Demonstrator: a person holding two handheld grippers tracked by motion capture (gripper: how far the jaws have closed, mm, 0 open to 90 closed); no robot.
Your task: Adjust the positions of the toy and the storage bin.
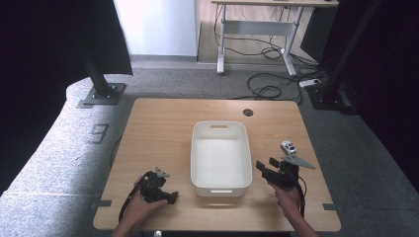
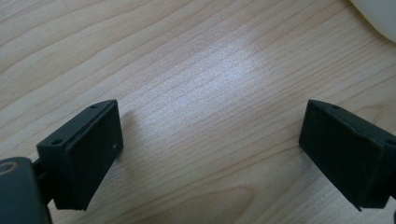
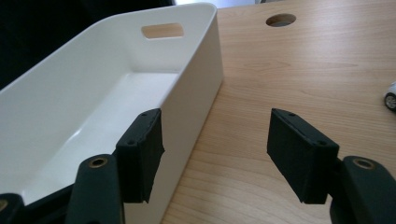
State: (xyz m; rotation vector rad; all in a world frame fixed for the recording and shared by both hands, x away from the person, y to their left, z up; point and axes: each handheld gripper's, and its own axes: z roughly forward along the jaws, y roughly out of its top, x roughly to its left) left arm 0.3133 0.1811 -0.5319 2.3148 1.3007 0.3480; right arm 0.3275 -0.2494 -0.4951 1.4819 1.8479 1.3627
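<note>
Both grippers, left gripper (image 1: 173, 197) and right gripper (image 1: 264, 167), gape empty beside the bin (image 1: 220, 183), whose light, stiff, slick plastic probably suits a rim grip.

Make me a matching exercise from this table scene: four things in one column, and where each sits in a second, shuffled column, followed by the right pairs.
Things:
1. white bin
2. toy car
3. left gripper
4. round hole

Places:
A. in the tabletop near its far edge, beyond the bin
B. on the wood left of the bin, near the front edge
C. in the middle of the table
D. on the wood right of the bin, just beyond the right gripper

Pairs: 1-C, 2-D, 3-B, 4-A
</note>
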